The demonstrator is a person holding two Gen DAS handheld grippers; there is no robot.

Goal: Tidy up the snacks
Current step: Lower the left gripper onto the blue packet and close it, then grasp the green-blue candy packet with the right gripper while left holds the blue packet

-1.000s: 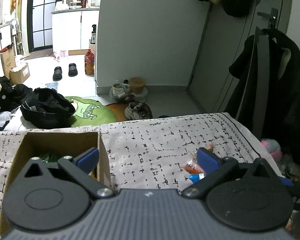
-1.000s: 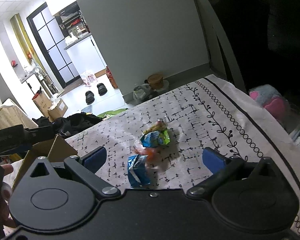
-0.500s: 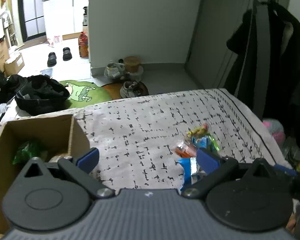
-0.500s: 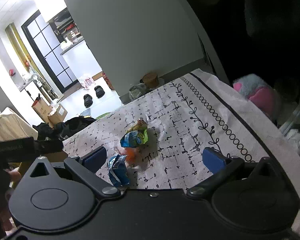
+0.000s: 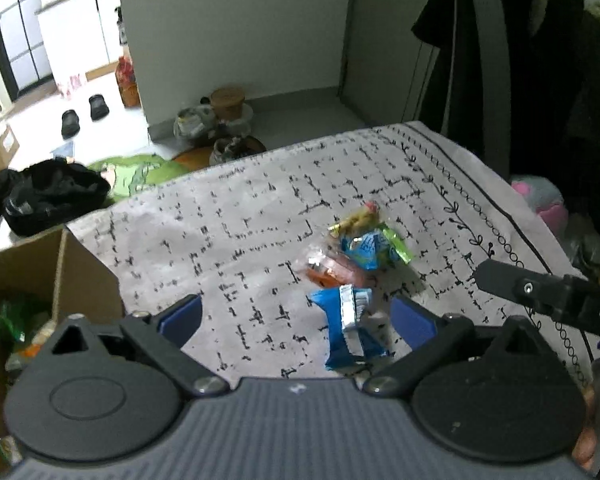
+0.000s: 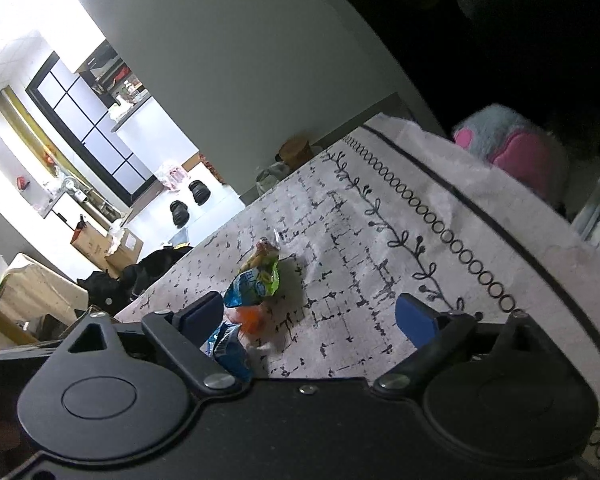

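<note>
The left tool [image 5: 296, 316] hangs over the patterned counter [image 5: 228, 216] with its blue fingers well apart and nothing clamped; the blue packet [image 5: 346, 322] lies just inside its right finger. The right tool [image 6: 308, 312] is also apart, its jaws closing a little, with only bare cloth between the tips; the snack pile sits by its left finger. That pile holds the blue packet, an orange packet [image 5: 332, 270] and a blue-green packet [image 5: 370, 246], bunched together mid-counter. The cardboard box [image 5: 60, 268] stands at the left edge, some snacks already inside. To do this step well, I would single out the blue packet, centre it between the fingers, come down low so both pads catch its body, not a loose flap, and avoid dragging its neighbours along.
</note>
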